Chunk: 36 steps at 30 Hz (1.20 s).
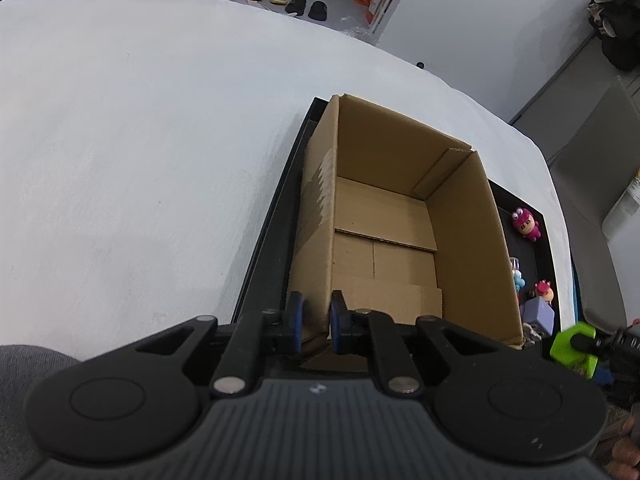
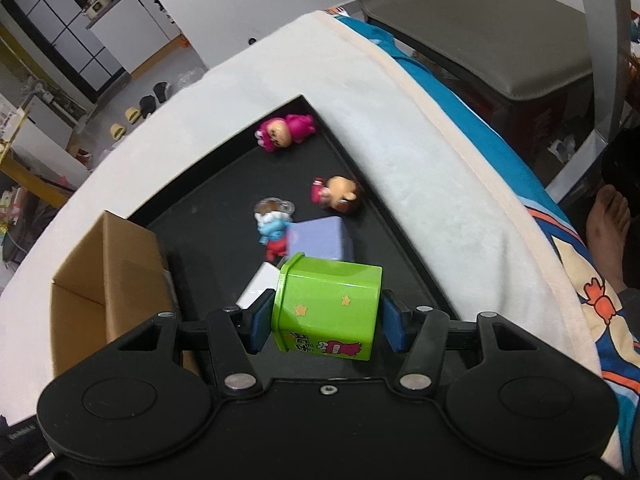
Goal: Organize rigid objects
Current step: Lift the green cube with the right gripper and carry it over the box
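Green tin (image 2: pixel 326 310), square-sided with star and cartoon prints, sits clamped between the fingers (image 2: pixel 262 322) of the right gripper (image 2: pixel 325 326), raised above the black tray (image 2: pixel 208 216) and tilted a little. It looks rigid and probably light, likely hollow; its glossy flat walls may be slippery, so the sound hold is flat across two opposite sides, as it has now, squeezing only gently in case thin walls dent. To its left stands the open cardboard box (image 1: pixel 400 216), seemingly empty, whose near-left wall is pinched by the closed fingers (image 1: pixel 338 316) of the left gripper (image 1: pixel 316 320), apparently steadying it. Further out on the tray lie a lilac box (image 2: pixel 320 240), a blue-and-red figure (image 2: pixel 272 228), a brown-headed figure (image 2: pixel 340 196) and a pink figure (image 2: pixel 286 130). Something white (image 2: pixel 258 286) under the tin is mostly hidden, and I cannot tell what it is. The tin's underside and far face are out of sight, and the figures are blurred.
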{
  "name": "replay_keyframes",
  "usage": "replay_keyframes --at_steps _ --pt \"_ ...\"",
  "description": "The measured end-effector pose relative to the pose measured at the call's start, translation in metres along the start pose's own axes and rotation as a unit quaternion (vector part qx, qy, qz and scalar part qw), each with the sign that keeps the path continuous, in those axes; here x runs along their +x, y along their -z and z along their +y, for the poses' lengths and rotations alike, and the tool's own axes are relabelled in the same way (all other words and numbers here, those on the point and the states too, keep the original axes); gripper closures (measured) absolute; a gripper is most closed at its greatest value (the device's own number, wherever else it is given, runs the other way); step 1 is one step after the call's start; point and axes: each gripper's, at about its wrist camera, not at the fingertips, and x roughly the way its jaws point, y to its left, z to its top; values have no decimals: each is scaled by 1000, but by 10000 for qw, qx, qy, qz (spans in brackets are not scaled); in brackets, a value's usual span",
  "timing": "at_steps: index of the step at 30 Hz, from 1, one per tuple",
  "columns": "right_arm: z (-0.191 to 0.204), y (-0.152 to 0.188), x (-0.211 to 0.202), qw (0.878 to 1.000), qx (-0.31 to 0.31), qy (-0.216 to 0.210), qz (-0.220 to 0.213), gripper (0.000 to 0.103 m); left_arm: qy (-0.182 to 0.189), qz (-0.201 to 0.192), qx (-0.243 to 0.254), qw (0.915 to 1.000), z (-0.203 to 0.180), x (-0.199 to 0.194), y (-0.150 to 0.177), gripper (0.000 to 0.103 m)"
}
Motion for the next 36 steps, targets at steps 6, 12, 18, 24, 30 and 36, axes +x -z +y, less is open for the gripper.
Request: replay_keyframes --at_steps 6,12,18,24,30,36 --pt "31 -5 -10 9998 -161 -147 -25 49 103 44 54 9999 6 2 -4 91" --pt "71 -10 -15 9988 -441 -217 -84 49 185 37 34 9998 10 5 -5 91" --pt "110 -12 -16 9964 -733 -421 -103 49 210 52 110 9997 8 10 -7 91" --pt "137 -11 -13 9942 -923 -555 -73 49 234 107 153 9996 7 13 -12 90" --pt "169 -7 -9 9888 -1272 -783 19 49 317 162 60 9993 14 17 -17 90" --pt "202 6 4 9810 -1601 -1054 308 49 435 224 -151 9987 24 16 -15 89"
